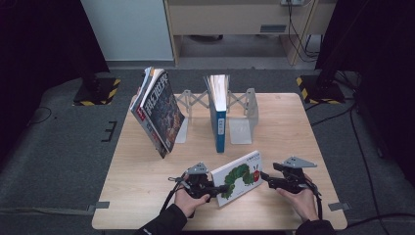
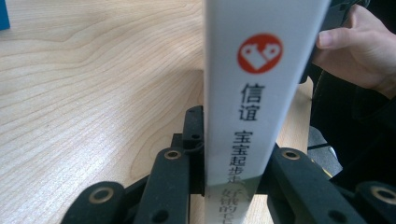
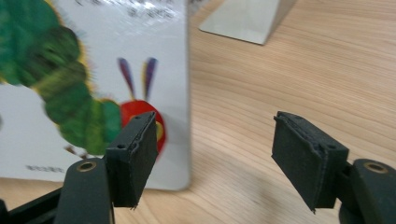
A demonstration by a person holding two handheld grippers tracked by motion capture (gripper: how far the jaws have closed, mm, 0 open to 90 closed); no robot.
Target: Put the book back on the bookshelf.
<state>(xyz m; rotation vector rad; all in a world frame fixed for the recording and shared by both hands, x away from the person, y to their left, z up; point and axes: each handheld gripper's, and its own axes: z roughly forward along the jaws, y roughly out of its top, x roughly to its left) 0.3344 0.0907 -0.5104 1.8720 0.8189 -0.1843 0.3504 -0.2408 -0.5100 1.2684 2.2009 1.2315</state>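
Note:
A white picture book with a green caterpillar on its cover (image 1: 240, 177) stands tilted on the wooden table (image 1: 293, 122) near the front edge. My left gripper (image 1: 221, 188) is shut on the book's lower left end. In the left gripper view its jaws press both sides of the white spine (image 2: 261, 93), which bears a red logo and black characters. My right gripper (image 1: 266, 177) sits just to the right of the book, open. In the right gripper view its pads (image 3: 135, 154) stand apart over bare wood, with the cover (image 3: 93, 70) behind the left pad.
A metal expanding book rack (image 1: 242, 115) stands at the back of the table with a blue book (image 1: 219, 115) upright in it. Several books (image 1: 159, 110) lean against its left end. A person's hand (image 2: 359, 46) holds the right gripper.

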